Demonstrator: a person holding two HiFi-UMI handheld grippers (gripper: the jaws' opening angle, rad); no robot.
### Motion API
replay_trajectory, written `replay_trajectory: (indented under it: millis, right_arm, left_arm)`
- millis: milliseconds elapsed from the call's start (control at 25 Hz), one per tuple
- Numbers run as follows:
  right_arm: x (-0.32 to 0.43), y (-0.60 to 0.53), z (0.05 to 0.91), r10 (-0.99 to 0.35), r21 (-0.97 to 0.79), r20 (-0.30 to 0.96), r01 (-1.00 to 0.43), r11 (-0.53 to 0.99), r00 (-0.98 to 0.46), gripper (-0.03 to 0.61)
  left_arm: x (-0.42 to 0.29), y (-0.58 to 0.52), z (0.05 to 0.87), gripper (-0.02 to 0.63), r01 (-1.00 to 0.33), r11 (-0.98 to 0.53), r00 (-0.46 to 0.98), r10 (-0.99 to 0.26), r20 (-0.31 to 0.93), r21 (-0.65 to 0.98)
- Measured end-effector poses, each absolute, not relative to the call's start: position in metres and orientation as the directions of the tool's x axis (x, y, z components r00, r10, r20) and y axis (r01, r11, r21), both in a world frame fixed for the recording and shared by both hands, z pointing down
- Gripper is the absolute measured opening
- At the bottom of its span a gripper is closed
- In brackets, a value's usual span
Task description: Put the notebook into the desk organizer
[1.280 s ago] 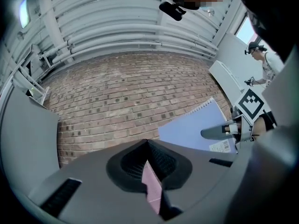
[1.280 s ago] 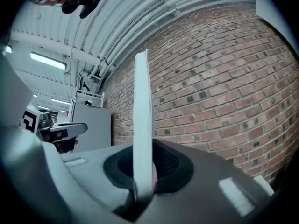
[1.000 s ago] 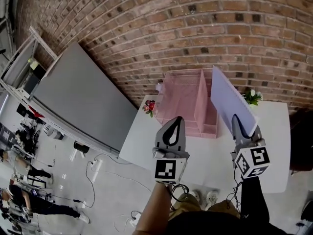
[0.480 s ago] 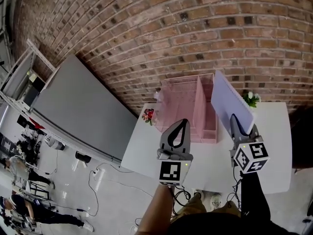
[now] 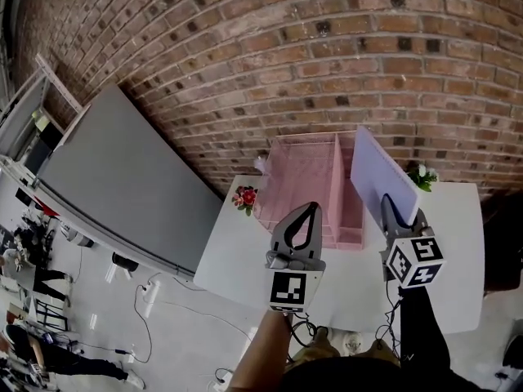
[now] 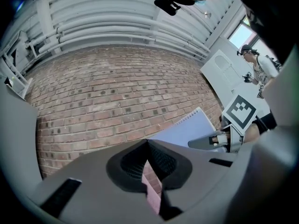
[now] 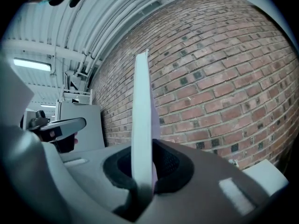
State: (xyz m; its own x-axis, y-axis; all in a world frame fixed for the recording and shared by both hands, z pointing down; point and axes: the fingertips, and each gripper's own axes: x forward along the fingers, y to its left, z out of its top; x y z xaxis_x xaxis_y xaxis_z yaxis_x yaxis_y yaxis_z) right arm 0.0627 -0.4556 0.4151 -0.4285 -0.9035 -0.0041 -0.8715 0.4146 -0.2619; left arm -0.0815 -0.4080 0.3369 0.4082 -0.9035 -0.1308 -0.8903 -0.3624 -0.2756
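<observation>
A pale lilac spiral notebook (image 5: 377, 174) stands on edge in the air, clamped at its lower end by my right gripper (image 5: 394, 209), which is shut on it. The right gripper view shows its thin edge (image 7: 141, 125) rising from between the jaws. The notebook hangs just right of the pink mesh desk organizer (image 5: 306, 178), which stands on the white table (image 5: 445, 260) against the brick wall. My left gripper (image 5: 305, 217) is shut and empty, hovering in front of the organizer. The left gripper view shows the notebook (image 6: 187, 132) and the right gripper (image 6: 210, 141) off to its right.
Small potted flowers stand at the organizer's left (image 5: 244, 197) and by the table's far right corner (image 5: 423, 175). A large grey board (image 5: 122, 182) leans against the wall on the left. Cables lie on the floor (image 5: 151, 292) below the table's left edge.
Both grippers have drifted slightly toward the organizer, the notebook still upright in the right one. The view has shifted a little; the left gripper stays shut.
</observation>
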Motion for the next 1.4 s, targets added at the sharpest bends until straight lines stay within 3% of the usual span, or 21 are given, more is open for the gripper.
replay_trajectory:
  millis: [720,1400]
  right_arm:
    - [0.019,-0.518,0.489,-0.872,-0.270,0.291,-0.908,0.321,-0.395,0.031]
    - [-0.004,-0.536,0.563,-0.728,-0.316,0.560,-0.915,0.252,-0.394,0.032]
  left_arm:
    - [-0.114,-0.468,0.351,0.008,-0.891,-0.392,0.424,-0.899,-0.109,-0.230]
    - [-0.131,-0.496,0.373,0.008,-0.896,-0.399,0.417,-0.907,-0.059,-0.197]
